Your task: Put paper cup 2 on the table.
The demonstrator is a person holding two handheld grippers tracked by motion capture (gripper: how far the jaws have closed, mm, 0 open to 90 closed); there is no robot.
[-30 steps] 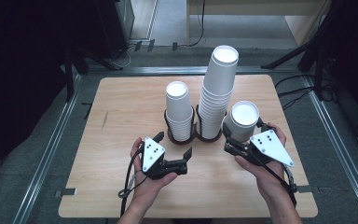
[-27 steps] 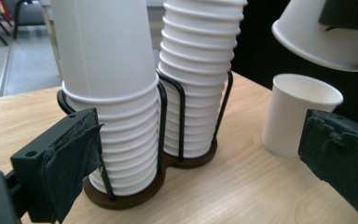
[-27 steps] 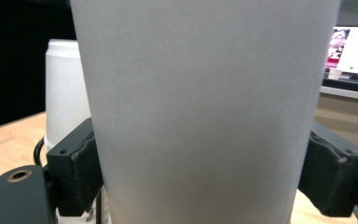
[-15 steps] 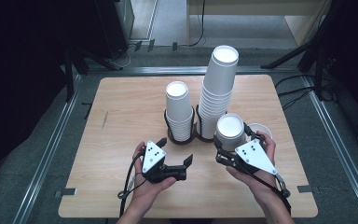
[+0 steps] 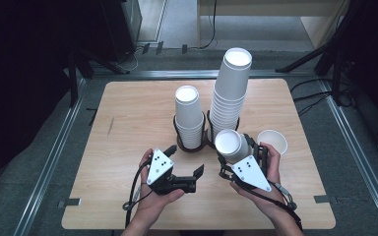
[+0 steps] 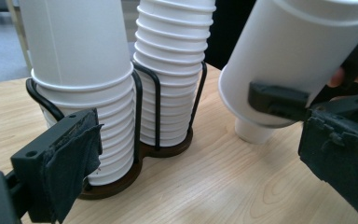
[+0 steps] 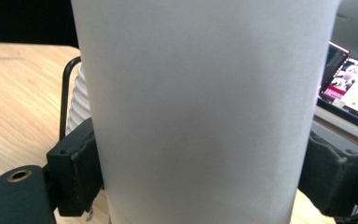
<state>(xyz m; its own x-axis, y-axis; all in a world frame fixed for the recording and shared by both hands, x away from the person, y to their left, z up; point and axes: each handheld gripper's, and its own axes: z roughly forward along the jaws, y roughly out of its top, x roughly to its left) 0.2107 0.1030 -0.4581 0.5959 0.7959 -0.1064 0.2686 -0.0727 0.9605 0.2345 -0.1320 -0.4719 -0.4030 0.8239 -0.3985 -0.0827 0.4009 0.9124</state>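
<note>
My right gripper is shut on a white paper cup, held bottom-up just right of the black wire holder. In the right gripper view that cup sits between both pads. The holder carries a short cup stack and a tall cup stack. One single cup stands on the table behind the held one. My left gripper is open in front of the holder, nothing between its jaws. The left gripper view has the two stacks ahead and the held cup at right.
The wooden table has bare room left of the holder and along the front. Metal rails run beside the table, with cables on the floor beyond the right edge.
My right gripper has carried its cup left and toward me, uncovering a single cup that stays standing on the table. The left gripper has barely moved.
</note>
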